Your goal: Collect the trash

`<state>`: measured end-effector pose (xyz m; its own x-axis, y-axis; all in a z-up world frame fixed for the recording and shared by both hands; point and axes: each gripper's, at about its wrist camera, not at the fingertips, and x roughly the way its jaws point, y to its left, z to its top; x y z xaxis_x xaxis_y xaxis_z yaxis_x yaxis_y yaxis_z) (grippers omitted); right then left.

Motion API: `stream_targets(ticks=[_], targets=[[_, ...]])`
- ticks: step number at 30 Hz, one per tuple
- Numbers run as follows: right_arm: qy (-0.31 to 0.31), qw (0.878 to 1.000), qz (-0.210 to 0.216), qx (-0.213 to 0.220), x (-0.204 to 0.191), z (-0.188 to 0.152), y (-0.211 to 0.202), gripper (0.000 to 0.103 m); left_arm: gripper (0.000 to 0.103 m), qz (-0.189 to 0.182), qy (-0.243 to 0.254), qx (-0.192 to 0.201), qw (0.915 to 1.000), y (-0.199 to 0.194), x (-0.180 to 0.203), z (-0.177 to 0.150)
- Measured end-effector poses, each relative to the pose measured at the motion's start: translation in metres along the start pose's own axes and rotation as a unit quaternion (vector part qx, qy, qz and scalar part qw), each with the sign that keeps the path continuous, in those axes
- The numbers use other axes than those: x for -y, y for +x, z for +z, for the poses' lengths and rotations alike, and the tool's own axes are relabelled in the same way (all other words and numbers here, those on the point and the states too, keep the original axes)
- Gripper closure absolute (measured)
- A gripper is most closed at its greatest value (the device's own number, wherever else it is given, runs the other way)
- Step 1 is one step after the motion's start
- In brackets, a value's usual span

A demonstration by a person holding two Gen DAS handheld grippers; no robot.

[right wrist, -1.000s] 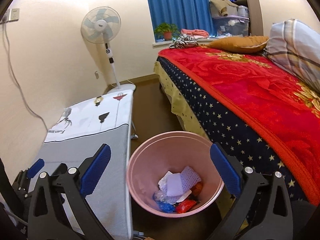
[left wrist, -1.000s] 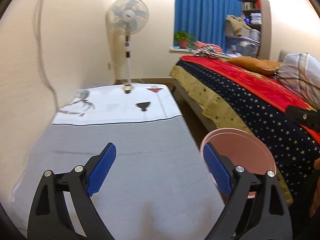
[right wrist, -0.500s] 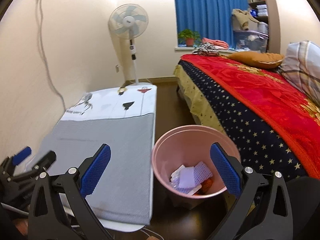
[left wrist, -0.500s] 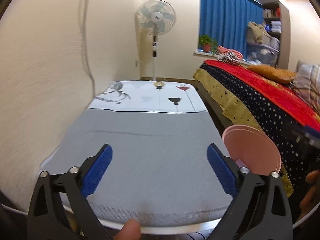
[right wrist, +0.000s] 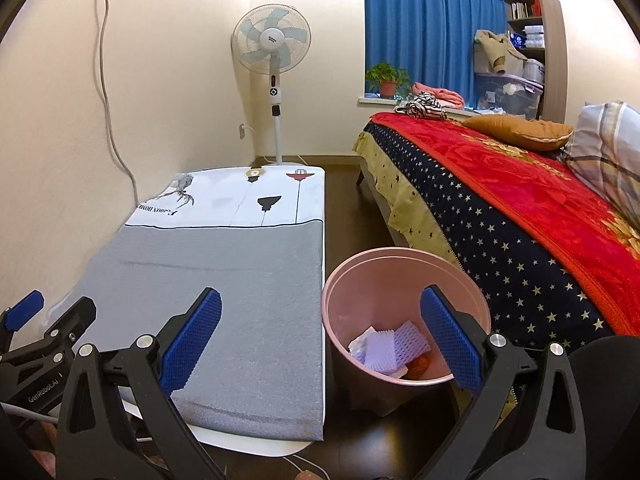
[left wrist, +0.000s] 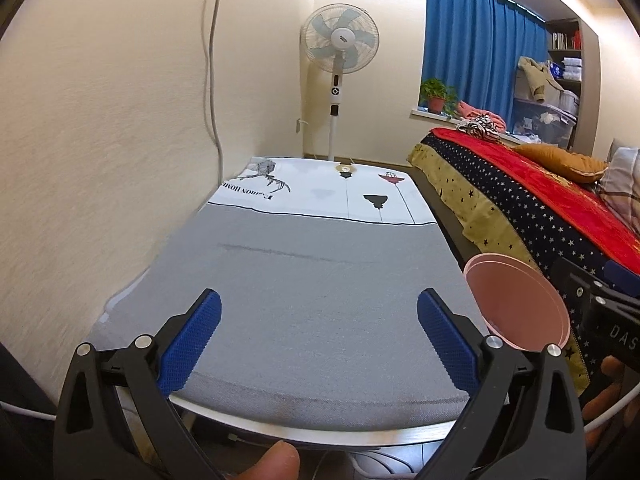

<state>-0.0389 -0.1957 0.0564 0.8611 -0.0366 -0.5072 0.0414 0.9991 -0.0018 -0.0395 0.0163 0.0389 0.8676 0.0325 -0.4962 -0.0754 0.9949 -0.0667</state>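
Right wrist view: both grippers' fingers spread, empty; left gripper (right wrist: 24, 316) just widened, trash sits in pink bin (right wrist: 404, 280), desk (left wrist: 312, 300) now bare

Cream walls (left wrist: 120, 80), blue curtains (right wrist: 424, 28), standing fan (right wrist: 272, 46); bed (right wrist: 520, 208)

Table (left wrist: 312, 320) bears a grey-white cloth (left wrist: 320, 196); bin (right wrist: 404, 280) (apparently) on floor (right wrist: 340, 184).

A standing fan (right wrist: 272, 46) rises beyond the cloth-covered table (right wrist: 224, 272), beside the bed (right wrist: 520, 200).
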Motion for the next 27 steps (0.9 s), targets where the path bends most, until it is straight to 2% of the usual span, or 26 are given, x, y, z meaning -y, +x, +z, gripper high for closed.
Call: stream_targets(ticks=[27], targets=[[-0.008, 1.0, -0.005, 0.0, -0.0072, -0.0029, 0.0021, 0.005, 0.008, -0.005, -0.015, -0.01, 0.9998, 0.0054, -0.0011, -0.0038]])
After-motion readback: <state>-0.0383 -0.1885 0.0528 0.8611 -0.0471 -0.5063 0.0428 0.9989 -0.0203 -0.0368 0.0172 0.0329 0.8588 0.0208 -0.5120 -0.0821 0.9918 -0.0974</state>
